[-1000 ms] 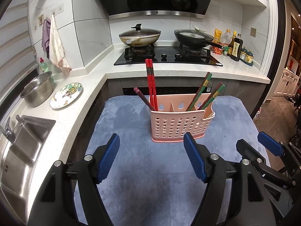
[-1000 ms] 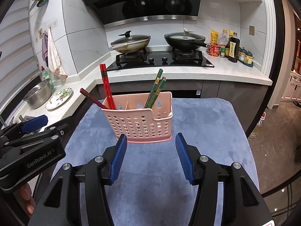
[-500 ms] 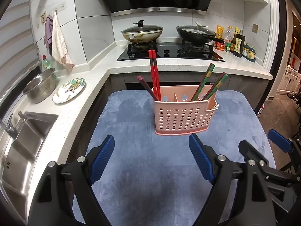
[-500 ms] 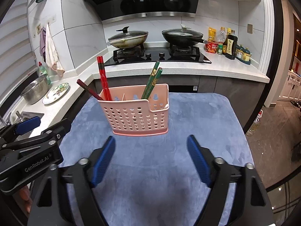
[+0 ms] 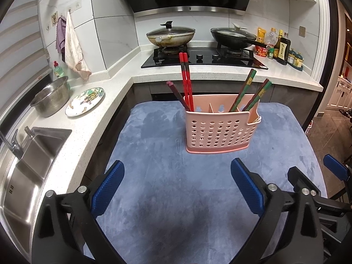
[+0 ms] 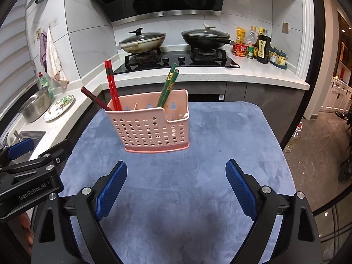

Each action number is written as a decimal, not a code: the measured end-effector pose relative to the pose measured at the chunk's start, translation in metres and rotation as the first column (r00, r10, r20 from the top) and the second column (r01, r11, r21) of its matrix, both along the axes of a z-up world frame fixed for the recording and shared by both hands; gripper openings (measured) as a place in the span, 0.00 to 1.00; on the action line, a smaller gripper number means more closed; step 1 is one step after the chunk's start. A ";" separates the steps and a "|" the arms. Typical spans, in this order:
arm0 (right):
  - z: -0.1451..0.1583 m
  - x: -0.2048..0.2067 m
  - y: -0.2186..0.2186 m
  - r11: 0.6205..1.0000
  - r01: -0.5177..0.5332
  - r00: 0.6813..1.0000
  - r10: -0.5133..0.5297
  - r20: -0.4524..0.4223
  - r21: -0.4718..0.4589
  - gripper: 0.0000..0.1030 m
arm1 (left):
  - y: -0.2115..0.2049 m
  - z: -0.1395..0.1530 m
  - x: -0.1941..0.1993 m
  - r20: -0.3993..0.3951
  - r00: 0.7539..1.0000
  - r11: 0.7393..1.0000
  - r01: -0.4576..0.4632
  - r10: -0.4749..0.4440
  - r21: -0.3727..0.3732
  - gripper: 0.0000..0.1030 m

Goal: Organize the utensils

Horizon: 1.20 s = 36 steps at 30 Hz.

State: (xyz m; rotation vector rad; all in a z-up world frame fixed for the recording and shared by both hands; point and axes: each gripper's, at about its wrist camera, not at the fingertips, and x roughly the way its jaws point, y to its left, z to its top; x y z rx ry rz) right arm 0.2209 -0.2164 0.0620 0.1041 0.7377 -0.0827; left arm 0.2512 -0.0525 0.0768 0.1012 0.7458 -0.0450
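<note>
Basket [image 5: 221, 129] beyond hand-held gripper [image 5: 176, 187]

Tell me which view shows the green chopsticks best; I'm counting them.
The left wrist view: the green chopsticks splay apart in the pink holder, each shaft separate. In the right wrist view they overlap, nearly merging into one.

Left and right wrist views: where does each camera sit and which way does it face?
Left wrist: on the left gripper, facing the pink utensil basket and stove; its own open fingers show, with the right gripper at the right edge.
Right wrist: on the right gripper, facing the same way; its open fingers show, the left gripper at left.
Shared: basket, red chopsticks, green chopsticks, blue mat.
</note>
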 end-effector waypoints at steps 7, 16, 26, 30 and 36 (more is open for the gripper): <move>-0.005 -0.002 -0.002 1.000 0.010 1.000 -0.010 -0.011 0.003 0.85 | 0.003 -0.004 -0.001 -0.013 1.000 1.000 -0.016 0.016 0.000 0.91; -0.009 -0.001 -0.001 1.000 0.010 1.000 -0.010 -0.024 -0.002 0.85 | 0.006 -0.008 -0.003 -0.012 1.000 1.000 -0.026 0.026 0.007 0.91; -0.012 -0.002 -0.001 1.000 0.009 0.999 -0.009 -0.035 -0.002 0.85 | 0.010 -0.012 -0.004 -0.012 0.998 0.998 -0.061 0.061 -0.001 0.91; -0.013 -0.002 -0.001 1.000 0.008 0.999 -0.008 -0.039 0.000 0.85 | 0.009 -0.013 -0.004 -0.014 0.998 0.998 -0.057 0.057 0.005 0.91; -0.015 -0.001 0.000 1.000 0.002 0.999 -0.002 -0.044 0.002 0.85 | 0.009 -0.015 -0.004 -0.024 0.998 0.999 -0.054 0.054 0.006 0.91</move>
